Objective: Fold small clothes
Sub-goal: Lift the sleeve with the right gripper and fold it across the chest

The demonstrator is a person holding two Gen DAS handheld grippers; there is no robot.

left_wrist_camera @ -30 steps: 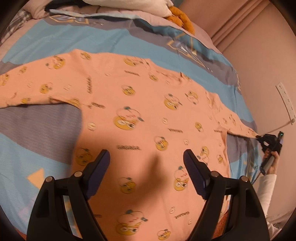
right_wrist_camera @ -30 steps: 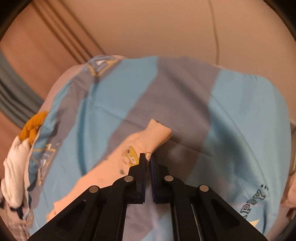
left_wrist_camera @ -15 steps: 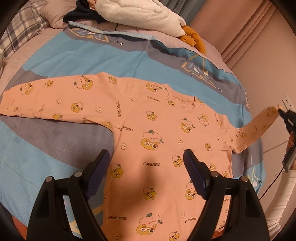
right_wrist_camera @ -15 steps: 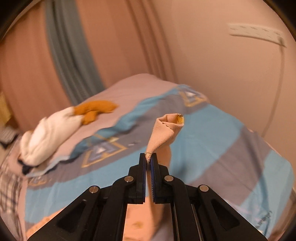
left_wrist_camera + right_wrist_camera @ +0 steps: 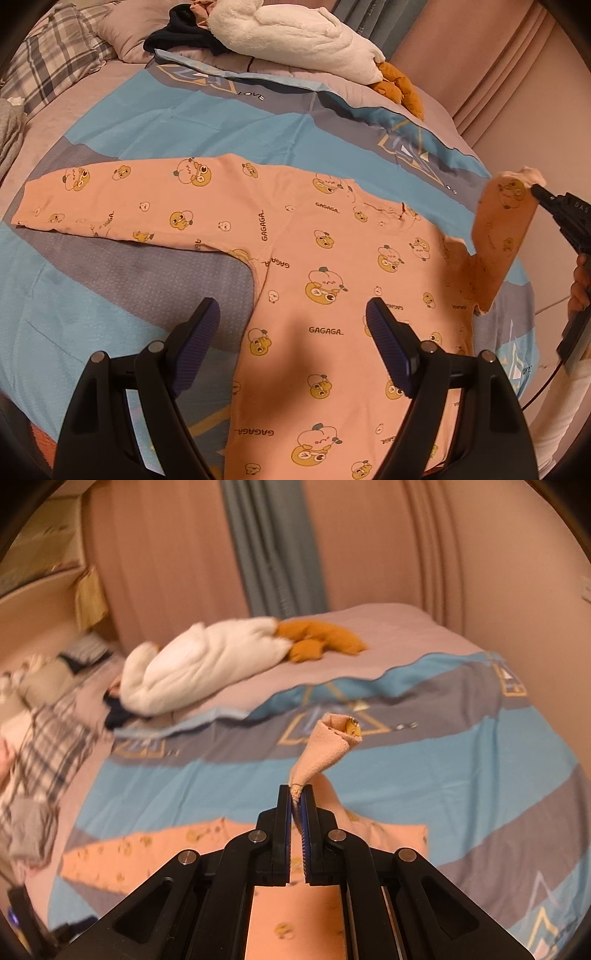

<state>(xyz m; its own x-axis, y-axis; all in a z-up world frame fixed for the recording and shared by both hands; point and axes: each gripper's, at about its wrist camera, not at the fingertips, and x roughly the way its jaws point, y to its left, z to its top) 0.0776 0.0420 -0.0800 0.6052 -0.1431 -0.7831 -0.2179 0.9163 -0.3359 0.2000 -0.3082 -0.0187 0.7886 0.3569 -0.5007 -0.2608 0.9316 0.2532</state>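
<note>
A peach long-sleeved top [image 5: 332, 280] with yellow cartoon prints lies flat on a blue and grey bedspread [image 5: 184, 122]. Its left sleeve [image 5: 110, 199] is stretched out flat. My right gripper [image 5: 295, 794] is shut on the cuff of the right sleeve [image 5: 332, 738] and holds it lifted above the bed; in the left wrist view this sleeve [image 5: 502, 229] stands up at the right, with the right gripper [image 5: 535, 190] at its cuff. My left gripper [image 5: 291, 332] is open and empty, above the top's body.
A white plush with orange feet [image 5: 295, 33] and dark clothes [image 5: 177, 37] lie at the bed's far end, next to a plaid pillow [image 5: 48, 55]. Pink curtains [image 5: 166, 554] and a wall [image 5: 535, 92] border the bed at the right.
My right gripper has lifted the right sleeve cuff off the bed and swung it up and inward. My left gripper has risen away from the top, still open.
</note>
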